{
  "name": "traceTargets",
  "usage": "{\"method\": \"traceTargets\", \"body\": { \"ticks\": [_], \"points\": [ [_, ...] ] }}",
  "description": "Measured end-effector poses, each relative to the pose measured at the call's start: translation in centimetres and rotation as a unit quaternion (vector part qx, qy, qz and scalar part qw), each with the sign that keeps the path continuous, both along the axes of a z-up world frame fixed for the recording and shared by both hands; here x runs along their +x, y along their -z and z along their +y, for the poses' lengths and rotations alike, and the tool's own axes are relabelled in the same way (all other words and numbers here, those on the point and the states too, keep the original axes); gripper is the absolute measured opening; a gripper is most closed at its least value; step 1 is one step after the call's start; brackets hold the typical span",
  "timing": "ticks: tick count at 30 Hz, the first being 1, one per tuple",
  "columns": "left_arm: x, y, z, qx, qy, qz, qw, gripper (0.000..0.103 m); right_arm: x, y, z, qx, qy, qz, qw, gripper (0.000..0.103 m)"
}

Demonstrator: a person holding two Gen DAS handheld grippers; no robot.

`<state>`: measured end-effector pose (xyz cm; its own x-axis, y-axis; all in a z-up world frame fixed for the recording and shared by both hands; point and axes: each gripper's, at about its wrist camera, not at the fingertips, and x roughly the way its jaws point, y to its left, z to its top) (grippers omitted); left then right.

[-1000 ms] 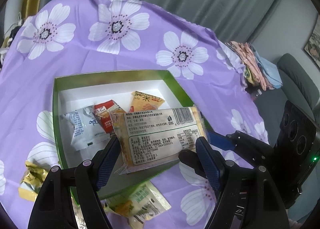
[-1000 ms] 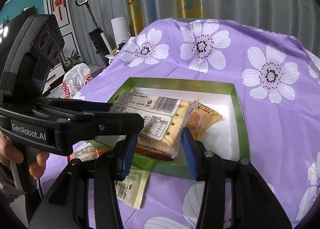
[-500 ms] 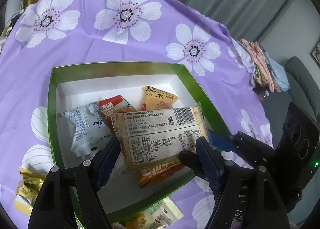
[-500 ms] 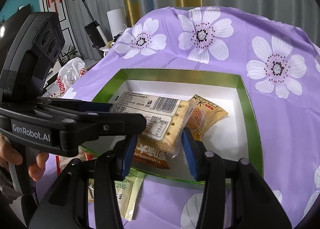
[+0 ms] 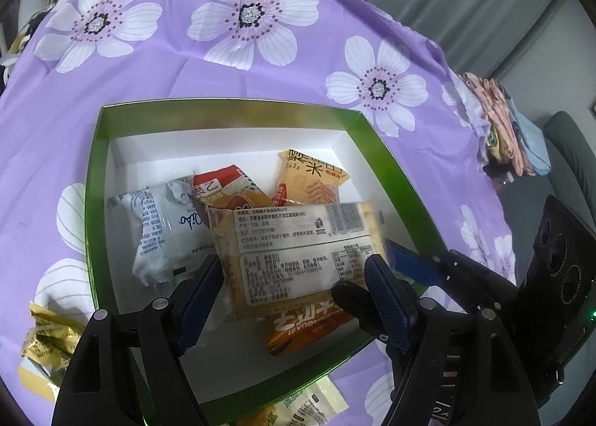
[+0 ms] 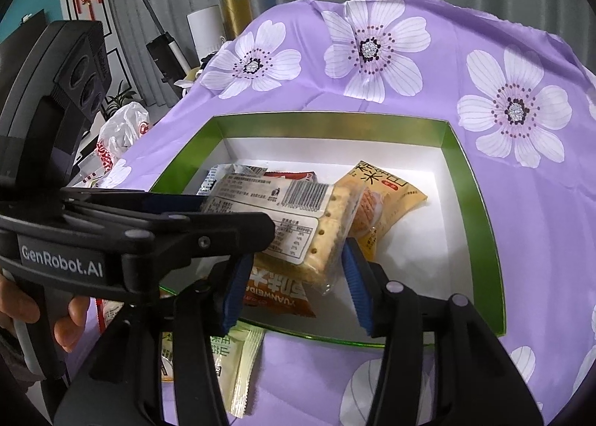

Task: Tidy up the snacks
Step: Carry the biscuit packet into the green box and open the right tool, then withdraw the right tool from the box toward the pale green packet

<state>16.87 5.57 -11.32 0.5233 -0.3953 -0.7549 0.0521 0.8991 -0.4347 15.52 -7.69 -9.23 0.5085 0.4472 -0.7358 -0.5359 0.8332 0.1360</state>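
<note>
A clear cracker pack (image 5: 294, 251) with a white label hangs low inside the green box (image 5: 223, 104), just above an orange seed packet (image 5: 309, 321). My left gripper (image 5: 294, 297) is shut on the pack across its width. My right gripper (image 6: 296, 290) comes in from the right side and straddles the pack's end (image 6: 298, 239). Its jaws are opening, and a small gap shows at the right pad (image 6: 355, 288). In the box (image 6: 335, 118) also lie a white packet (image 5: 164, 232), a red packet (image 5: 223, 187) and a yellow packet (image 5: 313, 176).
A purple flowered cloth (image 5: 167, 64) covers the table. Gold wrappers (image 5: 41, 347) lie left of the box and a pale green packet (image 6: 238, 362) lies in front of it. Folded clothes (image 5: 510, 128) sit at the right edge. A hand (image 6: 63, 318) grips the left gripper's handle.
Both grippers carried the cracker pack from over the box's near rim forward and down into the box. The right gripper's fingers have spread a little.
</note>
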Motion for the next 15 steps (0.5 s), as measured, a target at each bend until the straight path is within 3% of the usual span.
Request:
{"method": "traceTargets", "body": {
  "ticks": [8,11,15],
  "points": [
    [-1.0,-1.1,0.6,0.008,-0.018,-0.008,0.9998,0.08,-0.9,-0.9,-1.3,0.004,0.026,-0.013,1.0,0.066],
    [-1.6,-1.8,1.0,0.008,-0.028,-0.012,0.9995,0.09,-1.4,-1.5,-2.0,0.011,0.035,-0.018,0.999,0.07],
    [-2.3,-2.7,1.5,0.007,-0.037,-0.018,0.9991,0.091,-2.3,-2.4,-2.6,0.017,0.045,-0.025,0.999,0.077]
  ]
}}
